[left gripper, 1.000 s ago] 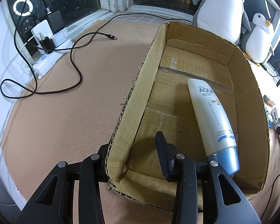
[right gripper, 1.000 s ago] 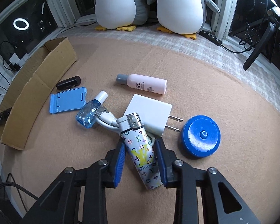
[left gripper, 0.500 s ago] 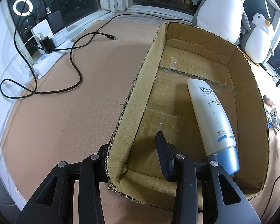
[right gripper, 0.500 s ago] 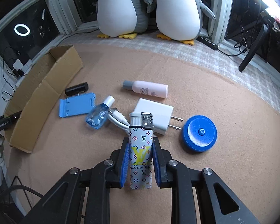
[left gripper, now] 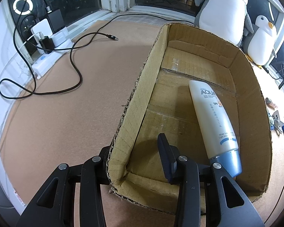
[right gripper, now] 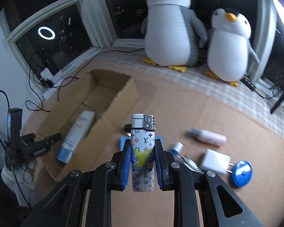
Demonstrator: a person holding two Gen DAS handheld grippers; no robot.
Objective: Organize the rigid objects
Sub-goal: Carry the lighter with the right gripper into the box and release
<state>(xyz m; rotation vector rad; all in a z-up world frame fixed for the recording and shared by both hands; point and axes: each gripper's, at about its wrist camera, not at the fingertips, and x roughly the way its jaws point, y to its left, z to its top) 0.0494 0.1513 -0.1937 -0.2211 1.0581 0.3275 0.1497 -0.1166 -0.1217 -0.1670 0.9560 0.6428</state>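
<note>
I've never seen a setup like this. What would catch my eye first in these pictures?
Probably the patterned lighter, held upright between the right gripper's blue pads, above the mat. Behind it, two plush penguins stand by the dark window. To the left, the left gripper clamps a wall of the cardboard box, where a sunscreen tube already lies.

Two plush penguins (right gripper: 168, 26) stand far beyond the tongs. One cardboard box (right gripper: 111, 87) lies ahead to the left, with one sunscreen tube (right gripper: 75, 132) inside. One lighter (right gripper: 143, 151) sits between the tongs. To the right lie one pink bottle (right gripper: 210, 137), one white charger (right gripper: 215, 159), one round blue case (right gripper: 242, 173) and one small clear bottle (right gripper: 177, 147). Behind the lighter, blurred, are apparently one blue stand (right gripper: 123, 141) and one dark object (right gripper: 127, 127).
</note>
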